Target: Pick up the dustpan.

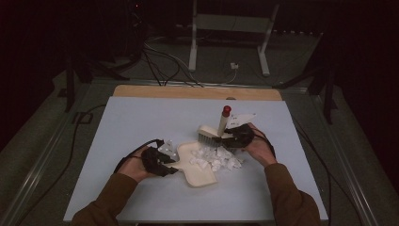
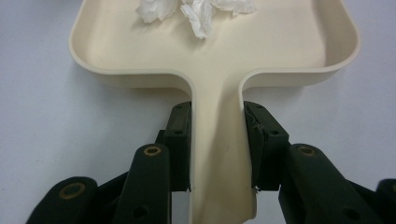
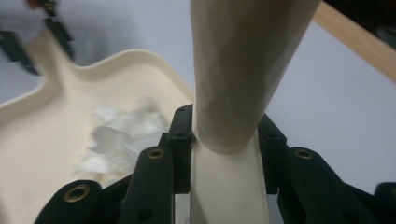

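- The left gripper [image 1: 162, 162] sits at the near left of the table [image 1: 141, 122], its jaws clamped on the handle of a cream dustpan [image 1: 197, 165].
- In the left gripper view the two black jaws press against both sides of the handle [image 2: 217, 154], which runs up between them to the pan.
- The dustpan lies flat on the table near its middle, mouth turned towards the right hand's side.
- White paper scraps [image 1: 219, 159] lie in a loose heap at the pan's mouth, some on the pan, some on the table just beside it.
- In the left gripper view a few scraps [image 2: 196, 11] rest inside the pan at its far edge.
- The right gripper [image 1: 237, 135] is at the right of the heap, jaws closed on the cream handle of a brush [image 1: 211, 132].
- The brush handle tilts up and away from the table and ends in a red tip [image 1: 226, 111]; its bristles touch the table just behind the scraps.
- In the right gripper view the jaws grip the handle [image 3: 233, 116] on both sides, with the pan [image 3: 42, 154] and scraps [image 3: 119, 140] at the left.
- A strip of wood [image 1: 197, 92] borders the table's far edge.
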Available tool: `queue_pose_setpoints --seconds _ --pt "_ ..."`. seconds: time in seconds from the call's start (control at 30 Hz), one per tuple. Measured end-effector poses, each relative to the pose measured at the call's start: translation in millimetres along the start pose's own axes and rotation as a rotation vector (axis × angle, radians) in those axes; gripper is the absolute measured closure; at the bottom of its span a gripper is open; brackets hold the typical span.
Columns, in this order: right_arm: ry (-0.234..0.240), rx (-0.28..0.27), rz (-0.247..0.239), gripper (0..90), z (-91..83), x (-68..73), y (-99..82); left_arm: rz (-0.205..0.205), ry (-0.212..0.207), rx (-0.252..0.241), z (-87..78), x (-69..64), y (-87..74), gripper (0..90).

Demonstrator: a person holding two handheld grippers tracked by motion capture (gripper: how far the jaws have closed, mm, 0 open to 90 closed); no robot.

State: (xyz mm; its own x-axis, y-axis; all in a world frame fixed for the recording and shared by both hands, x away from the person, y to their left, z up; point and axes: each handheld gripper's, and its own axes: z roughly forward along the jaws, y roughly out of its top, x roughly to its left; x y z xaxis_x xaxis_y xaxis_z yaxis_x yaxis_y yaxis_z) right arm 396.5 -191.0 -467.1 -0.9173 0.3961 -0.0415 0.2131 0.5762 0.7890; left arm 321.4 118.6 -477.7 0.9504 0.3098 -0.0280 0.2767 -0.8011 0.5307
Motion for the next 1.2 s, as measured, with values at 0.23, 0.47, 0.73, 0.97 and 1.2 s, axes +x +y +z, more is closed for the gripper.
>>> queue_pose_setpoints --seconds 0.23,0.47,0.73,0.97,1.2 --pt "-0.150 0.014 0.085 66.9 -12.6 -6.7 -0.9 0.005 -0.004 0.000 0.3 -1.8 0.6 66.5" --pt "-0.242 0.029 0.166 66.9 -26.1 -9.5 -5.0 0.012 -0.007 0.004 0.5 -3.1 1.4 66.4" --pt "-0.371 0.085 0.203 66.9 -38.4 -6.7 -11.5 0.013 -0.010 0.001 1.0 -3.7 2.1 66.4" --pt "-0.444 0.111 0.273 66.9 -49.0 -1.9 -21.2 0.015 0.001 0.010 1.6 -5.2 2.7 66.4" --pt "-0.474 0.109 0.343 66.9 -59.7 1.4 -32.0 0.029 0.027 0.031 3.2 -8.1 3.9 66.4"
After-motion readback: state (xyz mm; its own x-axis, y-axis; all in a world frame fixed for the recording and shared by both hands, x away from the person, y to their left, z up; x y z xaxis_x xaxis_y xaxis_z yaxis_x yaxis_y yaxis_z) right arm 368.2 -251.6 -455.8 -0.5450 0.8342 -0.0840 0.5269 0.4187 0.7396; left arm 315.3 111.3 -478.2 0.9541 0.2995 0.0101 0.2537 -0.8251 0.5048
